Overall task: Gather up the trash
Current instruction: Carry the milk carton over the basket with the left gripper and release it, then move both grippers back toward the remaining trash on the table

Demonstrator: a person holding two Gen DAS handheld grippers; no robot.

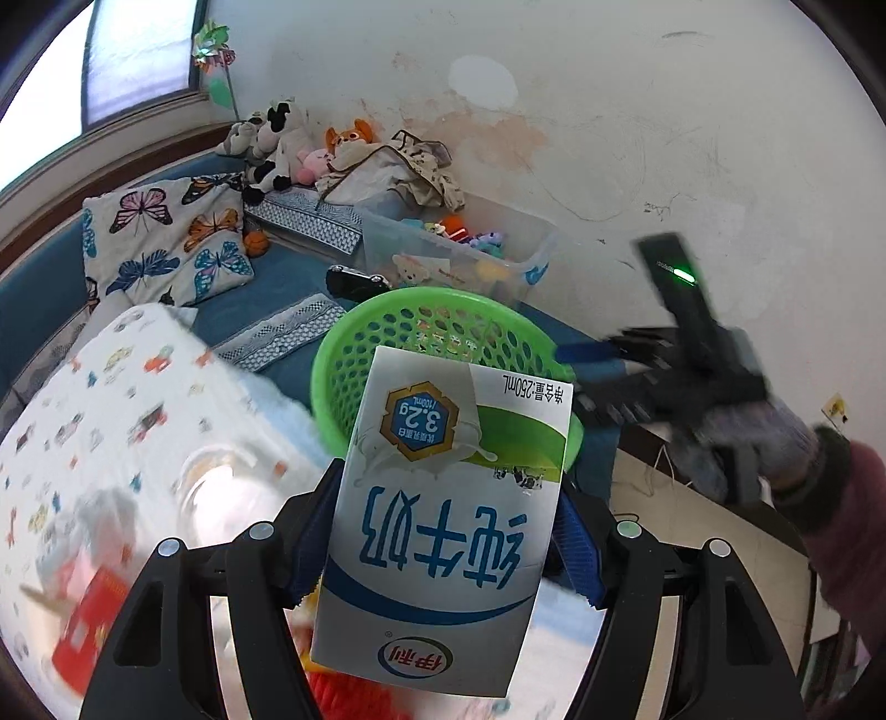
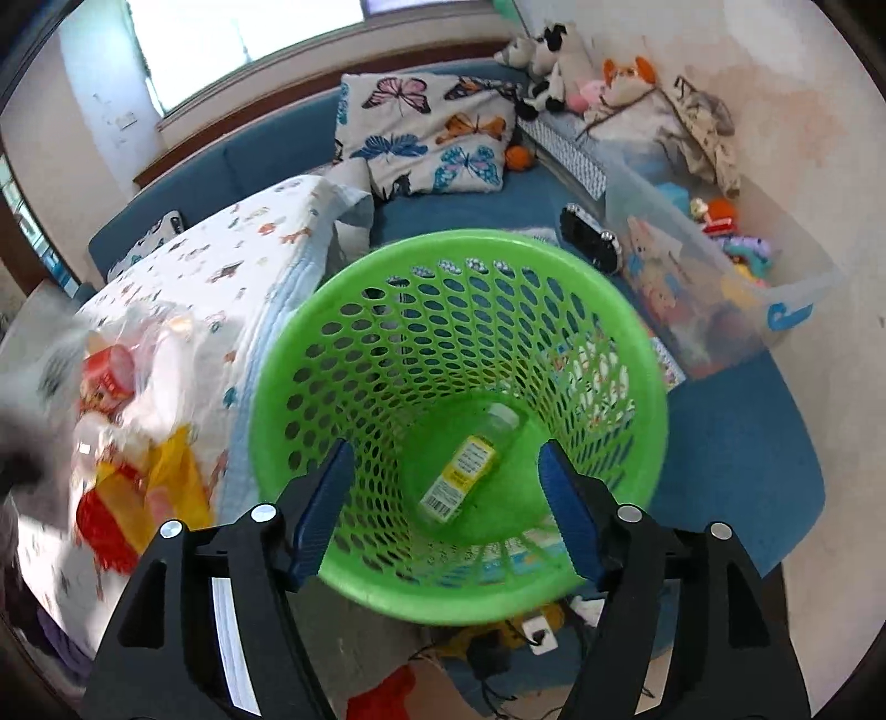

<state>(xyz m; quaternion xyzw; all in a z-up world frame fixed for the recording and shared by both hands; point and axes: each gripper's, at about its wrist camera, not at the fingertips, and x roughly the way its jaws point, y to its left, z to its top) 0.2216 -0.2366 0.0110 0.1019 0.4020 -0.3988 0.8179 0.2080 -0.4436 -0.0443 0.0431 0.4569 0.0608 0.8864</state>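
My left gripper (image 1: 443, 531) is shut on a white and blue milk carton (image 1: 443, 498) and holds it in the air just in front of the green perforated basket (image 1: 354, 354). My right gripper (image 2: 446, 498) is open and empty, hovering over the basket's mouth (image 2: 332, 310). It also shows in the left wrist view (image 1: 609, 382), at the basket's right rim. A clear bottle with a yellow label (image 2: 462, 471) lies on the basket's bottom. More trash, red and yellow wrappers and clear plastic (image 2: 127, 432), lies blurred on the patterned quilt (image 2: 232, 260).
A clear toy bin (image 2: 714, 277) stands on the blue sofa (image 2: 736, 432) right of the basket. A butterfly pillow (image 2: 426, 138) and plush toys (image 2: 554, 50) lie at the back. A black object (image 2: 587, 238) lies behind the basket.
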